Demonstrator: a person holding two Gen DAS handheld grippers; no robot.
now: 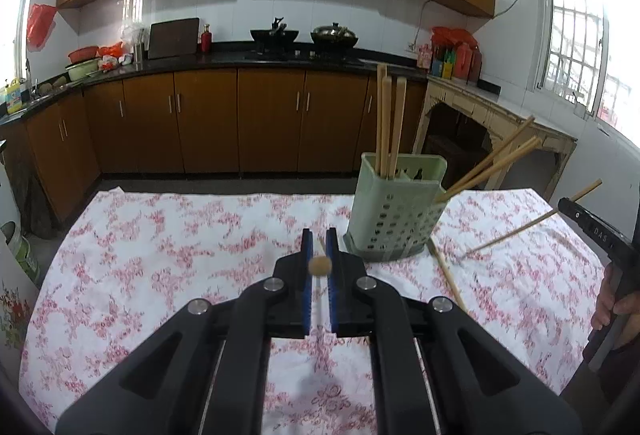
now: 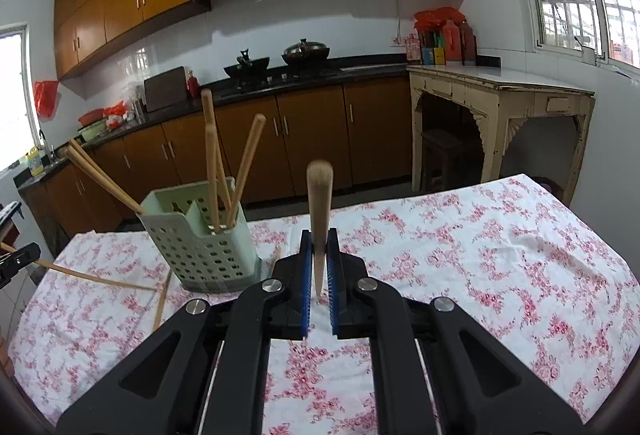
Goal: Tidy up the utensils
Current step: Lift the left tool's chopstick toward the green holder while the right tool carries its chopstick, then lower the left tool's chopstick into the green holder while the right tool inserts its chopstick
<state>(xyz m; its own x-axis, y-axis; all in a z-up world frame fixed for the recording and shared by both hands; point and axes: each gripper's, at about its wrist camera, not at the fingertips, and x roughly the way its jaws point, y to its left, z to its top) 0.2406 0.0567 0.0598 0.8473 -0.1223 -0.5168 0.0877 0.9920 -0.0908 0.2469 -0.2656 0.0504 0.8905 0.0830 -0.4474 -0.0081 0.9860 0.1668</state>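
Pale green perforated plastic utensil caddy (image 1: 394, 209), upright on the pink-floral white tablecloth (image 1: 168, 235), holding five tan wooden chopsticks (image 1: 390, 123); one loose wooden chopstick (image 1: 448, 275) lies on the cloth touching its base. Left gripper (image 1: 319, 243), blue-padded jaws narrow, clamps a round-ended wooden chopstick (image 1: 319, 266) pointing at the lens. Right gripper (image 2: 319, 247), jaws narrow, pinches another wooden chopstick (image 2: 319, 207) standing upright; its black handle reads "DAS", partly legible.

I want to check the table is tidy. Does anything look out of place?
Yes. One chopstick lies flat on the floral tablecloth beside the green holder, not inside it. In the holder, two chopsticks lean far out sideways while the others stand upright.
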